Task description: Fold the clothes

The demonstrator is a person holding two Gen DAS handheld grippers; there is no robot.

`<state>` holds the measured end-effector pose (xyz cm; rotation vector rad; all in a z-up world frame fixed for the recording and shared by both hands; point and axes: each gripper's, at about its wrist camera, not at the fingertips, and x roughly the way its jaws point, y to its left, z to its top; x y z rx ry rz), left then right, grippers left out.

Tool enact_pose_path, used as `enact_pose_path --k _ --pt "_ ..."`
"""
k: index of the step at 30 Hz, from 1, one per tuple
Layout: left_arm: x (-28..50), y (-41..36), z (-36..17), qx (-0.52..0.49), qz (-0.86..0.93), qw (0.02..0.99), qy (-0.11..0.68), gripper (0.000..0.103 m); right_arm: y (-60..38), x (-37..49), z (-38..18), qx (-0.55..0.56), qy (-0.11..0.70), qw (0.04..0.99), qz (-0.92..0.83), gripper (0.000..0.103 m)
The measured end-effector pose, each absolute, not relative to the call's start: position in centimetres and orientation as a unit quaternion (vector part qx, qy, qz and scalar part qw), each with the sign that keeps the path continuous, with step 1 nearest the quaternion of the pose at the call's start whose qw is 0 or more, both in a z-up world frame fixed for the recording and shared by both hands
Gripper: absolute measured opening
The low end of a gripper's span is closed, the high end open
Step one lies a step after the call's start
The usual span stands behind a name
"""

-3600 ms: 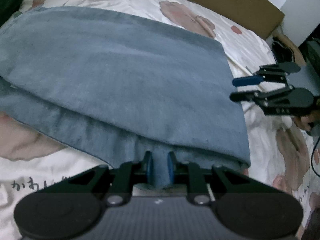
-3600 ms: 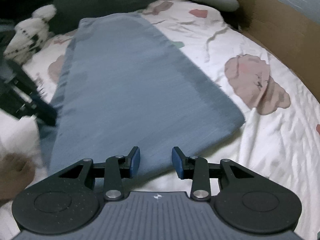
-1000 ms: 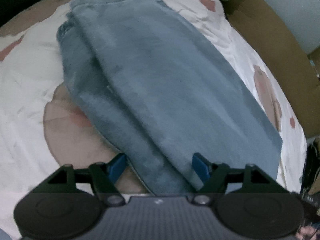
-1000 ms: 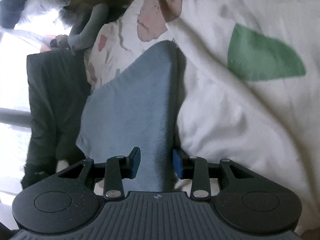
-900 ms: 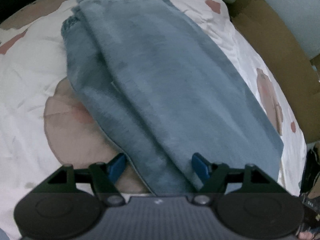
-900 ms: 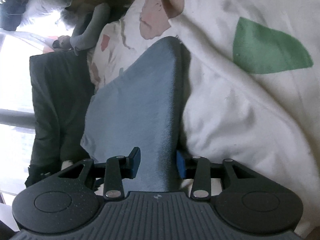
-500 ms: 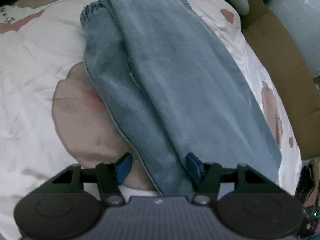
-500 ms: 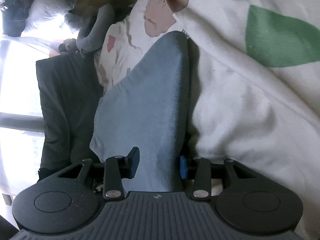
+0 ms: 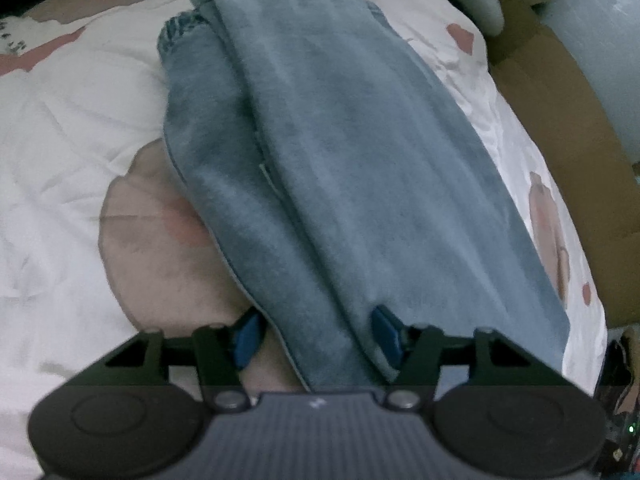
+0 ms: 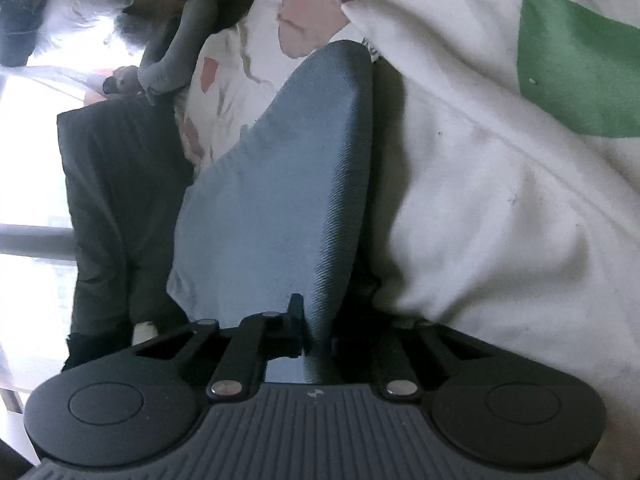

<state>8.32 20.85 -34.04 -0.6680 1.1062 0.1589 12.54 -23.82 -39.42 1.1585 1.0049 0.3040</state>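
Note:
Blue jeans [image 9: 340, 152], folded lengthwise, lie on a white bedsheet [image 9: 60, 128] with pink patches. My left gripper [image 9: 317, 334] points down at their near end. Its jaws are closing and straddle the cloth. The right blue pad [image 9: 386, 334] touches the fabric, while the left pad [image 9: 248, 334] stands just off the edge over the sheet. In the right wrist view the jeans [image 10: 280, 184] rise as a ridge from my right gripper [image 10: 316, 340]. Its jaws are closing and pinch a fold of the denim between the fingertips.
A brown cardboard box [image 9: 568, 152] runs along the bed's right side. In the right wrist view a grey plush toy [image 10: 180, 40] and a dark cloth [image 10: 108, 184] lie beyond the jeans, and the sheet has a green patch [image 10: 576, 80].
The right jaws have closed from a gap around the denim edge to a pinch on it. The left jaws have narrowed around the near end of the jeans.

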Motion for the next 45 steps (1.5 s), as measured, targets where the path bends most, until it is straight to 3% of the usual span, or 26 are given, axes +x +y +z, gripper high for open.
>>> enact_pose_path --k 4,10,33,41,45 --pt "8.4 20.8 -34.1 -0.324 0.065 0.79 0.516 0.033 -23.8 12.7 -38.1 0.515 0.458 0.713 0.132 0.006" --pt "8.0 20.1 -33.8 -0.347 0.06 0.783 0.512 0.017 -24.5 12.9 -35.8 0.521 0.454 0.713 0.117 0.005" --pt "8.2 10.2 -34.7 -0.362 -0.078 0.737 0.565 0.013 -36.4 9.6 -29.7 0.479 0.436 0.762 0.02 0.004" --pt "8.1 9.9 -34.8 -0.348 -0.1 0.722 0.589 0.014 -38.2 8.8 -32.0 0.489 0.447 0.749 -0.001 0.005" --pt "8.5 10.0 -34.3 -0.318 -0.115 0.724 0.601 0.014 -39.2 7.1 -34.5 0.528 0.454 0.718 -0.003 0.012"
